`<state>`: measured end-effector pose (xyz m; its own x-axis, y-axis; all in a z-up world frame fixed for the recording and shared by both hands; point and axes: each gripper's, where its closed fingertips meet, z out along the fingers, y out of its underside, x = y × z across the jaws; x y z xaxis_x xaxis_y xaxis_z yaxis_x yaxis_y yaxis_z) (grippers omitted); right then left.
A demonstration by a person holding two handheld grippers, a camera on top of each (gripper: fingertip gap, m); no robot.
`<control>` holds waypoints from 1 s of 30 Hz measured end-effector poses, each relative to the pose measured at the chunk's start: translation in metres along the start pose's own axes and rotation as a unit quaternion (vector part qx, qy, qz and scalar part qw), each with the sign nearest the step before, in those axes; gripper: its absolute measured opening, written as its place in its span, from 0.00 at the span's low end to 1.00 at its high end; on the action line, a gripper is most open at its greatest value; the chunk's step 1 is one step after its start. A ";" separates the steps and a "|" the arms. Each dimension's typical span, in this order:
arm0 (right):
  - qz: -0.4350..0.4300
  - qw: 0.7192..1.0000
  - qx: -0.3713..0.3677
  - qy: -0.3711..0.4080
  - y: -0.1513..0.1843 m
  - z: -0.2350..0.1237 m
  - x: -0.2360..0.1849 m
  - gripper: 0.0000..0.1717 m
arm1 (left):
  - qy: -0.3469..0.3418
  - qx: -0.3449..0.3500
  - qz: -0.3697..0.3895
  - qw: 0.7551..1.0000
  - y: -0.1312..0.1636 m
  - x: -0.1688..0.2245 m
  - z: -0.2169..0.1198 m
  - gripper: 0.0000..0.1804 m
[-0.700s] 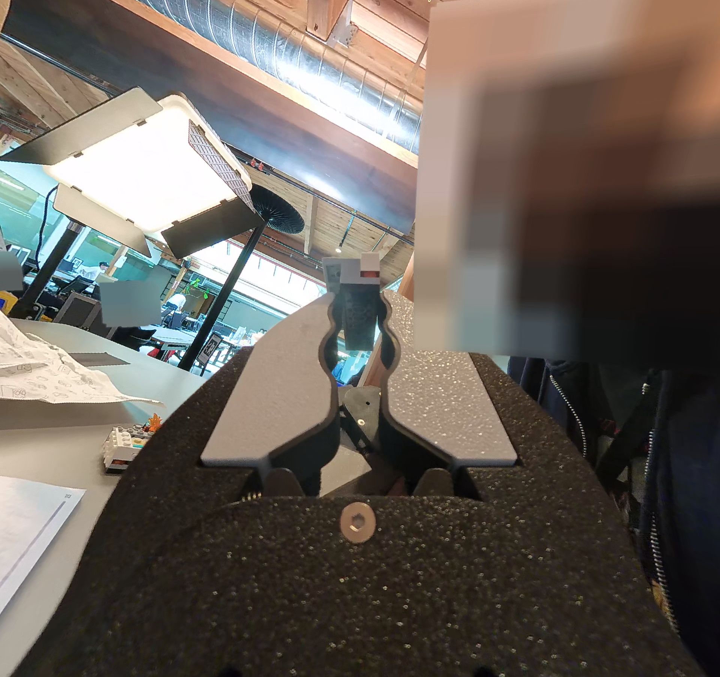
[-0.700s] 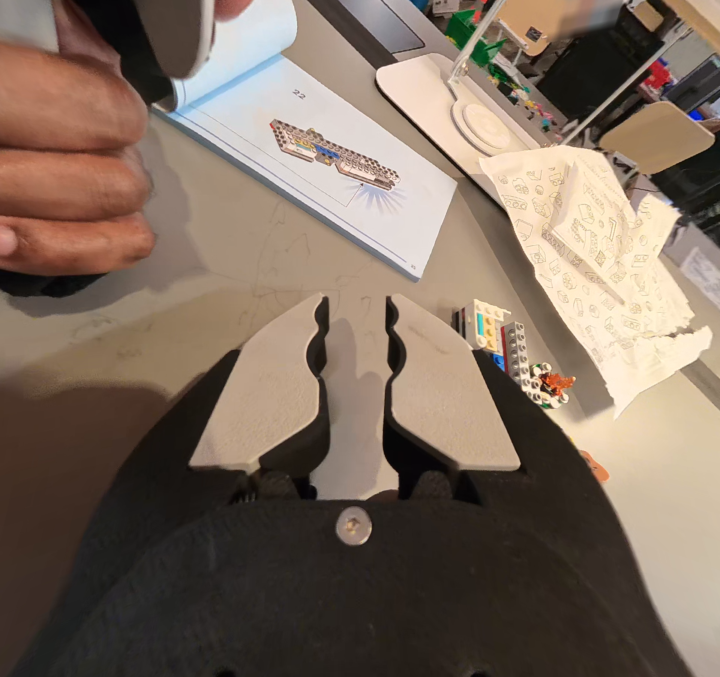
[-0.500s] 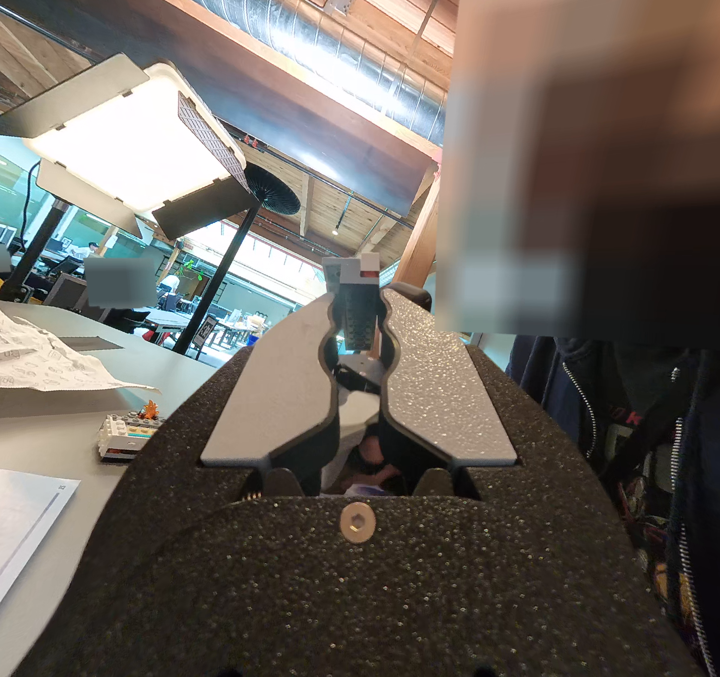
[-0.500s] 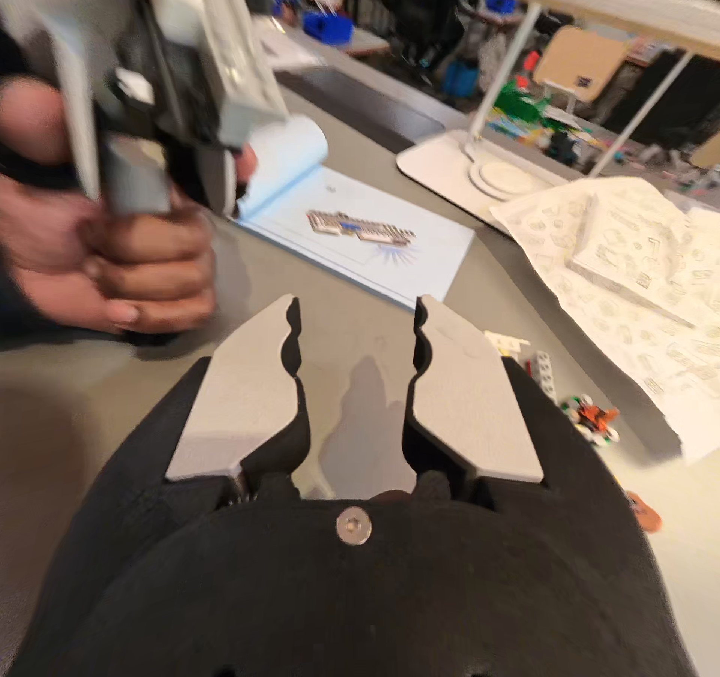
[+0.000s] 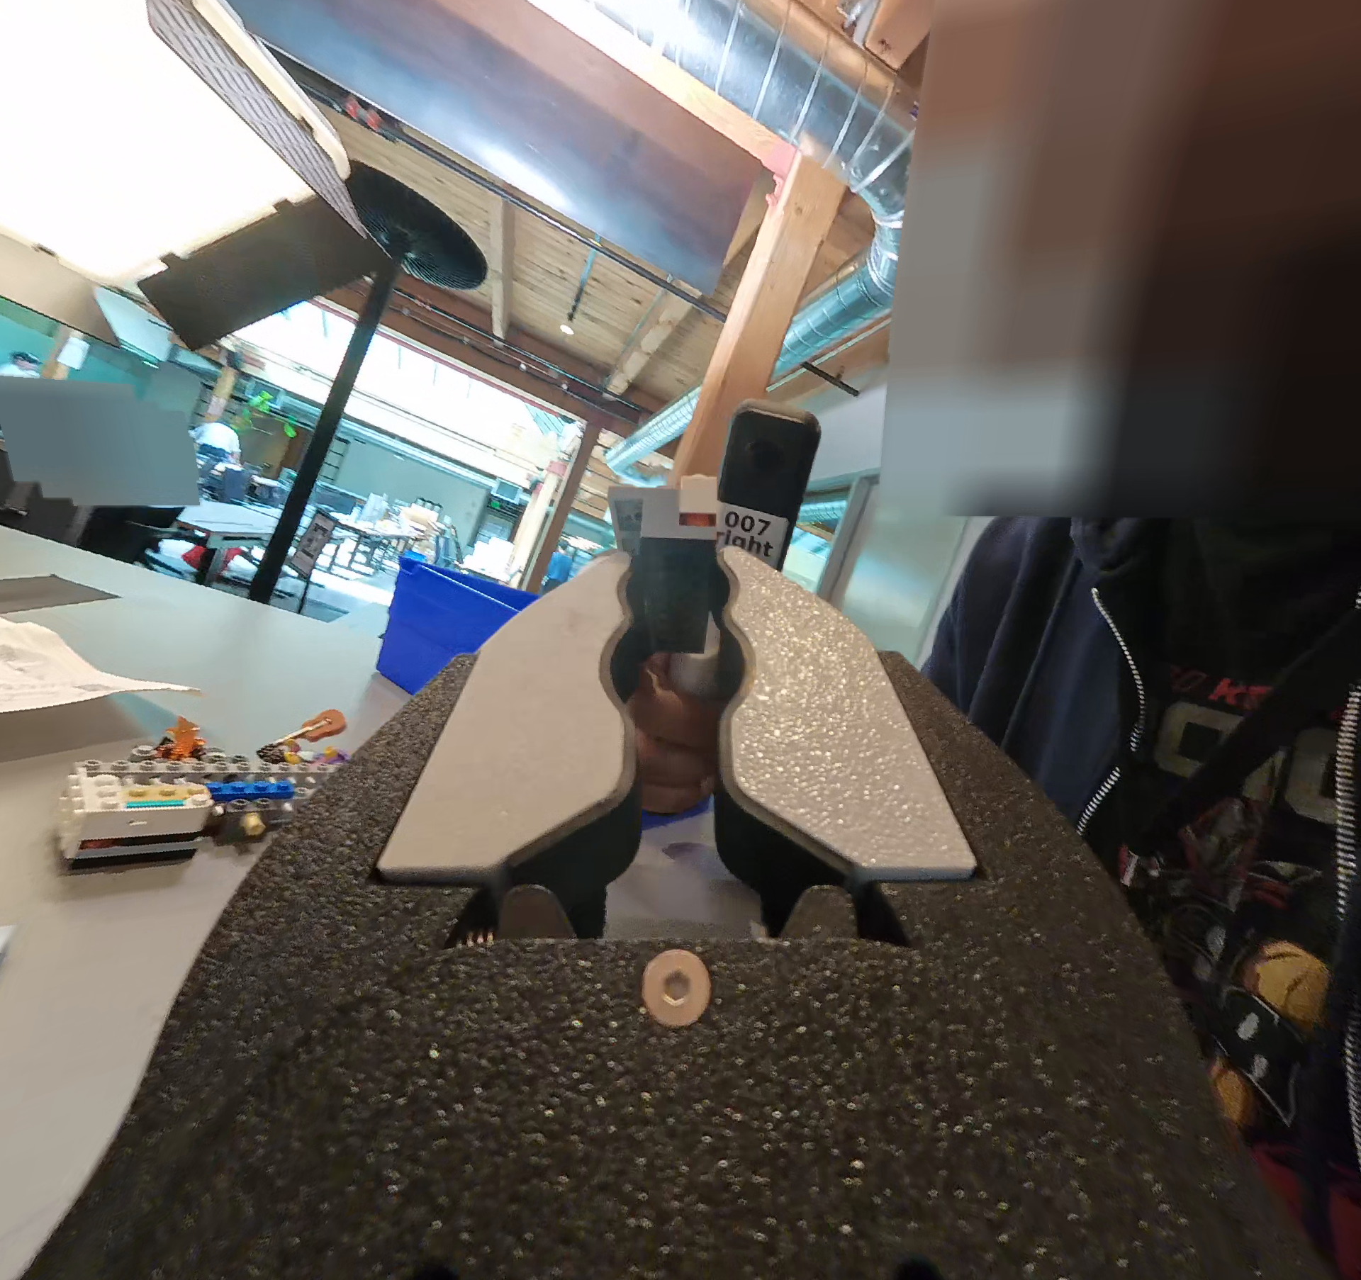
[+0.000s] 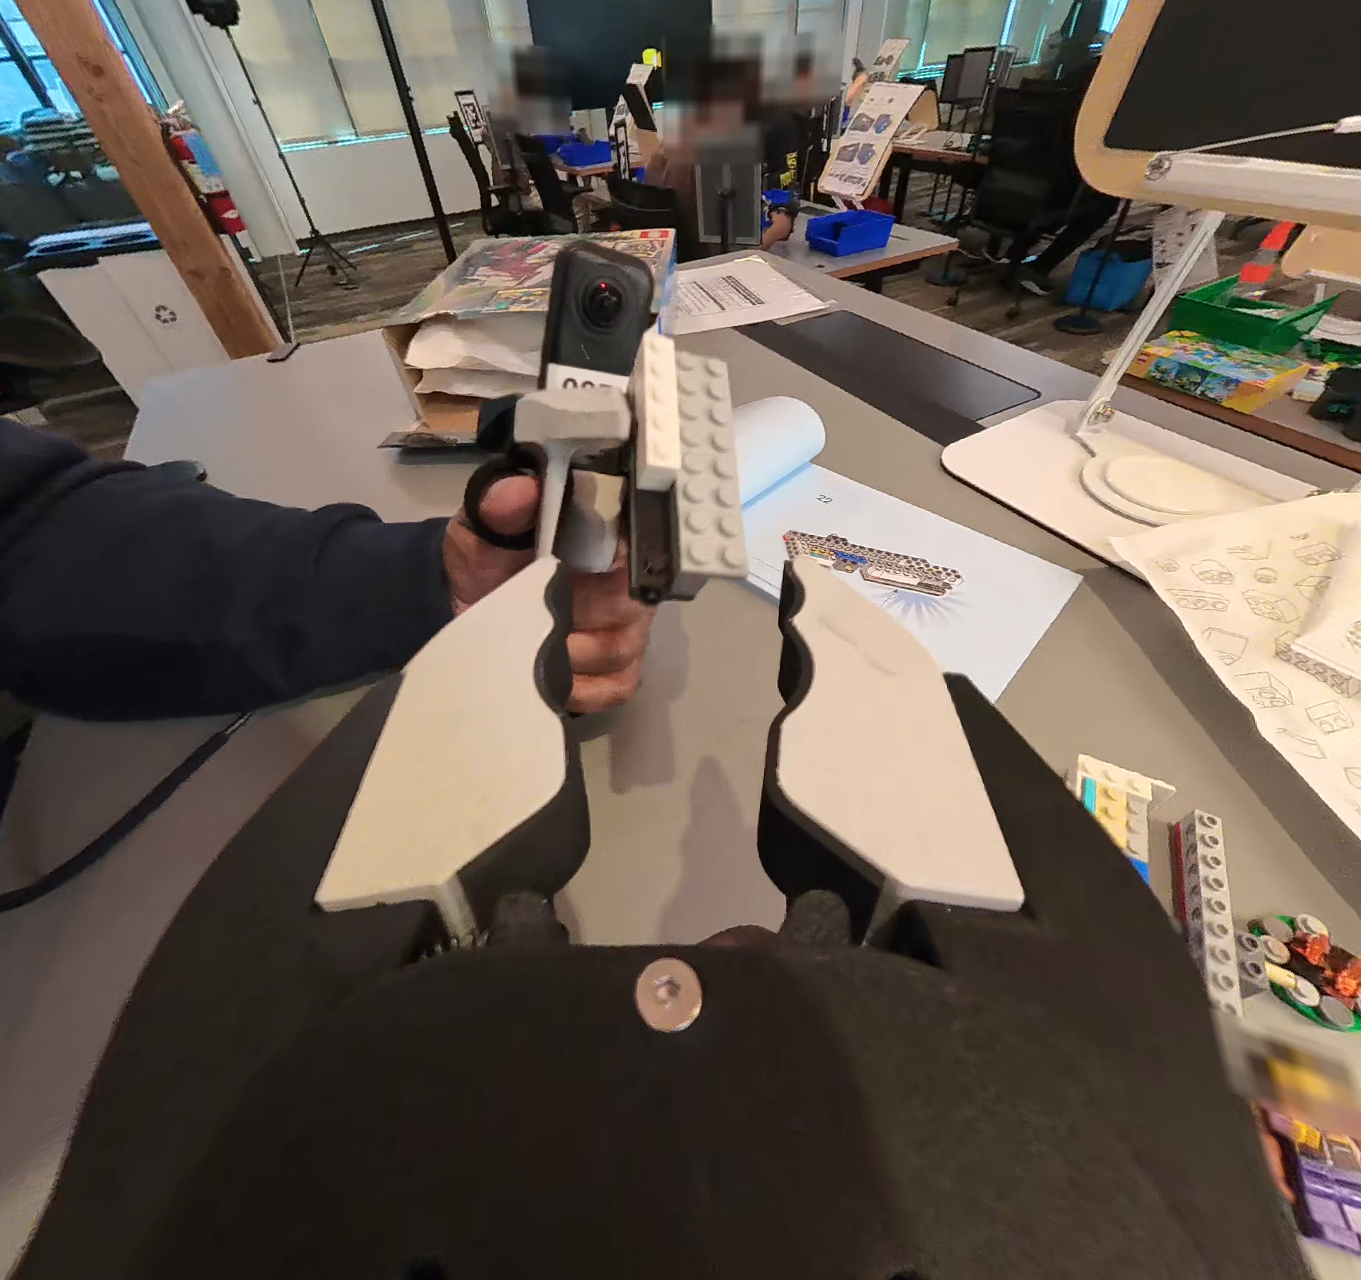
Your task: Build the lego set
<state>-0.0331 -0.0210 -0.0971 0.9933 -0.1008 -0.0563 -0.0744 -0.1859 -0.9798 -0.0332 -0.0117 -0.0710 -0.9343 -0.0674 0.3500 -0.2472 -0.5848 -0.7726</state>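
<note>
An open workshop with timber beams, a metal duct overhead and rows of desks lies behind a grey table strewn with building-toy parts.

At the centre is a small brick assembly: a light grey studded plate with a white plate and a dark block stacked against it. The left gripper is clamped on it, its two fingertips pressing the dark block from either side, so the white and grey end stands above the tips. In the right wrist view that same gripper is held upright above the table by a hand in a dark sleeve, with the studded face turned towards the right gripper, seemingly so the piece can be seen or reached from that side.

The right gripper has its jaws spread wide with nothing between them; it sits just near of the lifted assembly, apart from it.

Beyond and to the right, an instruction booklet lies open on the table, one page curled back, its printed model drawing facing up where it can be read. Farther right stands a lamp base and a crumpled printed paper sheet. At the near right a partly built model rests on the table beside a small cluster of round pieces. In the left wrist view this model lies to the left, with a blue bin behind it.
</note>
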 end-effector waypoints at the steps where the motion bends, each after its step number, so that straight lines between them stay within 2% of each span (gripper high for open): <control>1: 0.005 1.000 0.000 0.001 -0.001 -0.002 -0.001 0.31 | 0.010 -0.010 -0.003 1.000 0.004 0.003 0.002 0.09; 4: 0.018 1.000 -0.012 -0.011 0.000 -0.010 -0.010 0.28 | 0.035 -0.047 -0.002 0.998 0.016 0.011 0.009 0.09; 6: 0.034 0.999 -0.032 -0.023 0.008 -0.014 -0.018 0.22 | 0.054 -0.073 -0.002 0.996 0.026 0.017 0.013 0.10; 8: 0.053 0.997 -0.046 -0.015 0.018 -0.017 -0.022 0.17 | 0.069 -0.096 -0.007 0.993 0.035 0.022 0.016 0.10; 11: 0.088 0.995 -0.039 0.012 0.027 -0.023 -0.025 0.16 | 0.074 -0.126 -0.006 0.989 0.045 0.024 0.019 0.09; 14: 0.124 0.990 -0.025 0.058 0.034 -0.032 -0.018 0.16 | 0.038 -0.147 -0.015 0.988 0.052 0.014 0.023 0.12; 17: 0.152 0.981 -0.022 0.119 0.046 -0.041 0.001 0.16 | -0.038 -0.122 -0.036 0.991 0.044 -0.010 0.021 0.16; 19: 0.168 0.968 -0.037 0.184 0.059 -0.048 0.023 0.16 | -0.111 -0.089 -0.054 0.988 0.033 -0.034 0.013 0.21; 21: 0.177 0.944 -0.071 0.270 0.076 -0.057 0.049 0.16 | -0.156 -0.043 -0.067 0.985 0.018 -0.049 0.002 0.20; 23: 0.165 0.909 -0.134 0.359 0.097 -0.068 0.074 0.16 | -0.153 -0.009 -0.066 0.986 0.007 -0.049 -0.004 0.17; 26: 0.109 0.867 -0.223 0.432 0.115 -0.074 0.095 0.15 | -0.134 -0.010 -0.061 0.989 0.007 -0.043 -0.003 0.17; 30: 0.068 0.850 -0.260 0.453 0.119 -0.069 0.107 0.14 | -0.114 -0.049 -0.027 0.992 0.018 -0.032 0.005 0.16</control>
<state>0.0586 -0.1212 -0.2067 0.5149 -0.8230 0.2398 -0.4461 -0.4961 -0.7449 -0.0068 -0.0242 -0.0935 -0.8394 -0.2267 0.4940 -0.3292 -0.5112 -0.7939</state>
